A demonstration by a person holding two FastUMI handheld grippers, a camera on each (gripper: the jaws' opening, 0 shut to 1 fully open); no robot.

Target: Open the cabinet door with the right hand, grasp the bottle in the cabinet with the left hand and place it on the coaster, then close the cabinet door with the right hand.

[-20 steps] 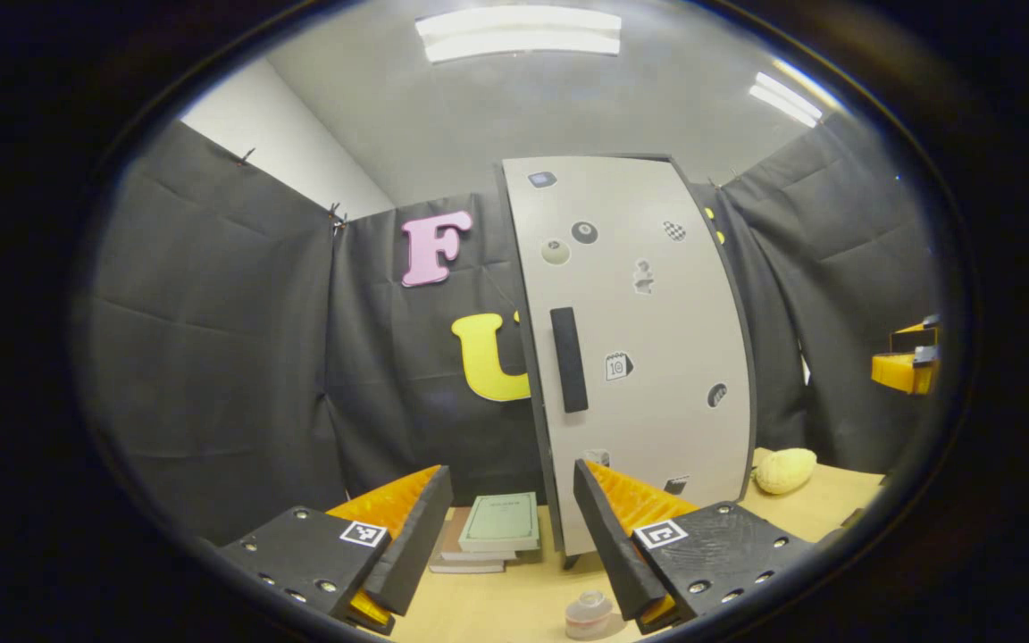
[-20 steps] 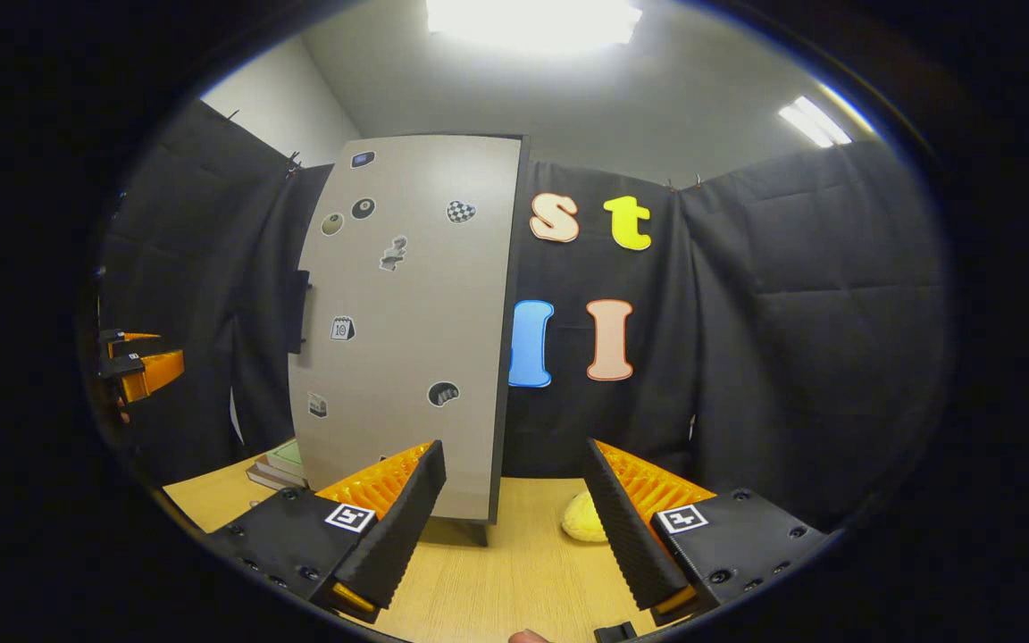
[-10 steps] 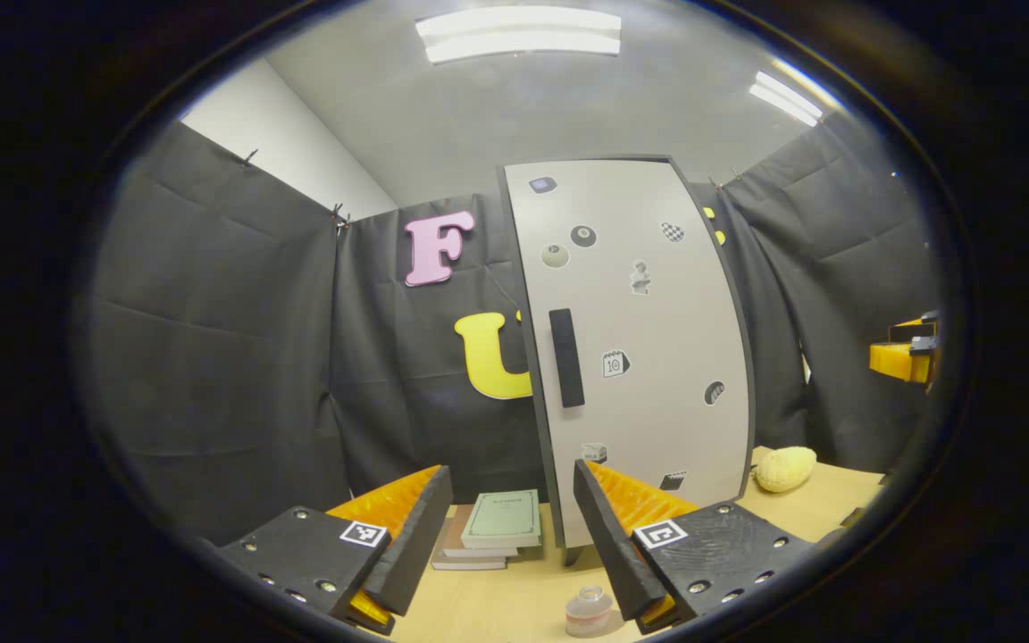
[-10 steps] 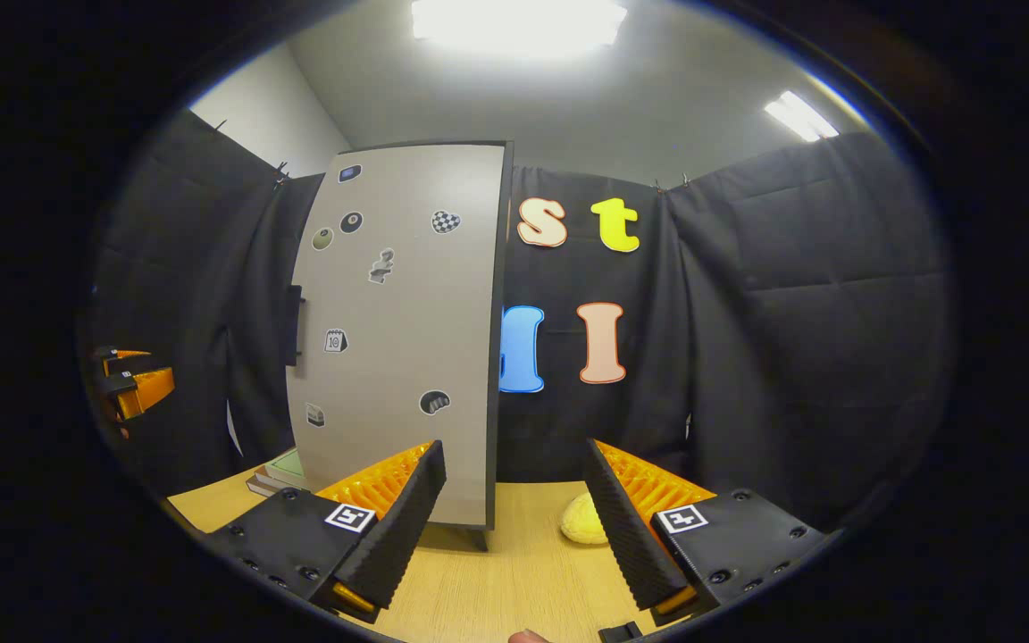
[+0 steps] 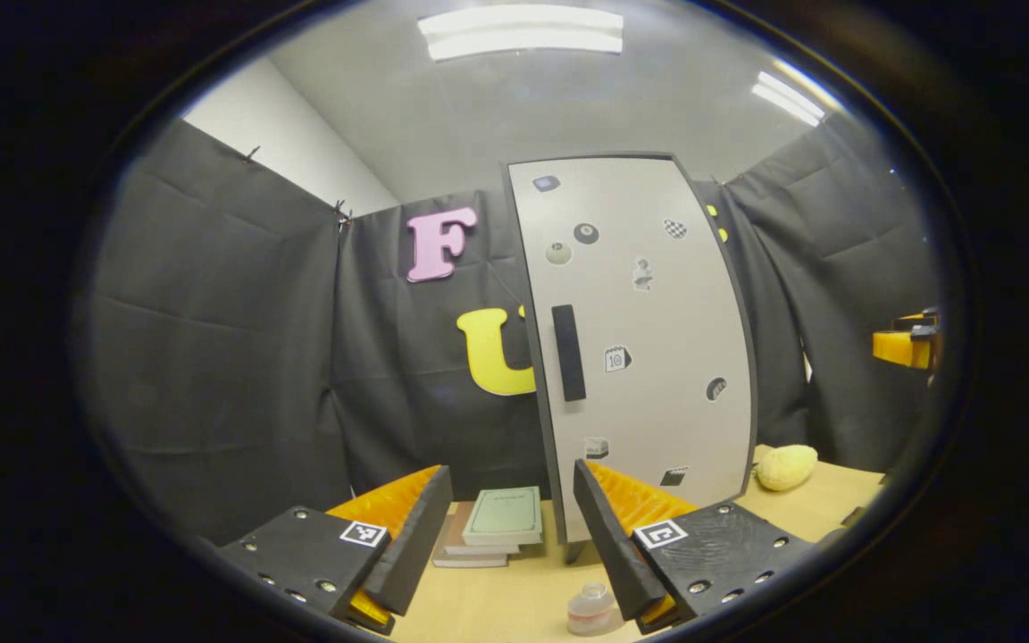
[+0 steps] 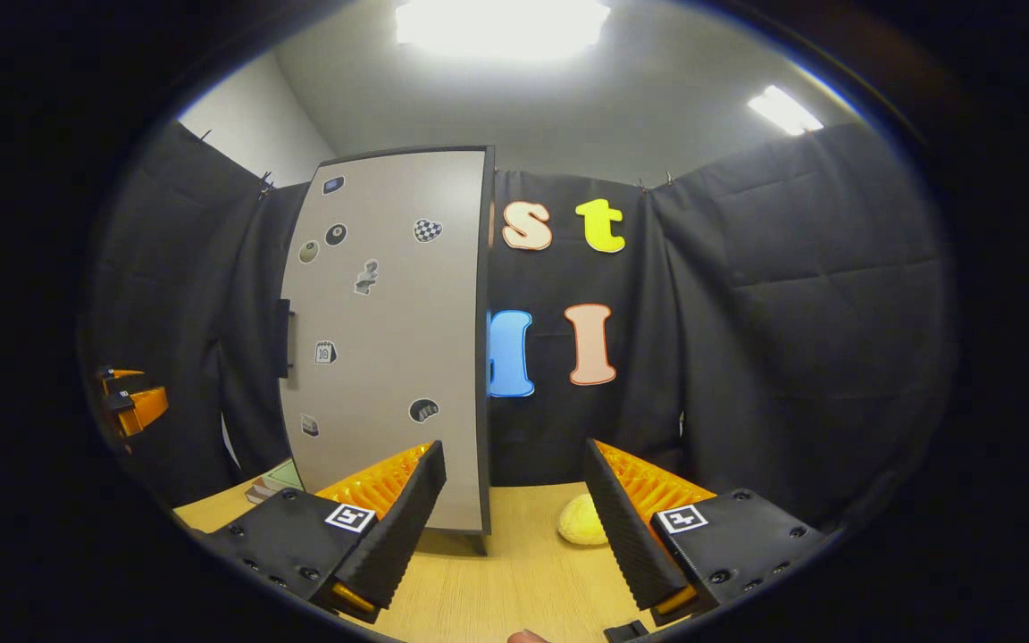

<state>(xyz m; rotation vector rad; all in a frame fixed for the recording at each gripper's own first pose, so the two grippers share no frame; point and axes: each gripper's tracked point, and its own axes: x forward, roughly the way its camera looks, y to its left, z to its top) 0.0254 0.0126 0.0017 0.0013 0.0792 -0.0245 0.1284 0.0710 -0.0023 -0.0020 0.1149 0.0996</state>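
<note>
Fingers of left gripper [image 5: 513, 536] and right gripper [image 6: 514, 527] spread, gripping nothing, one closed cabinet door [image 5: 648, 357], one bottle [image 5: 592, 610]

The shut cabinet door [image 5: 648, 348] hides the cabinet's inside.
</note>
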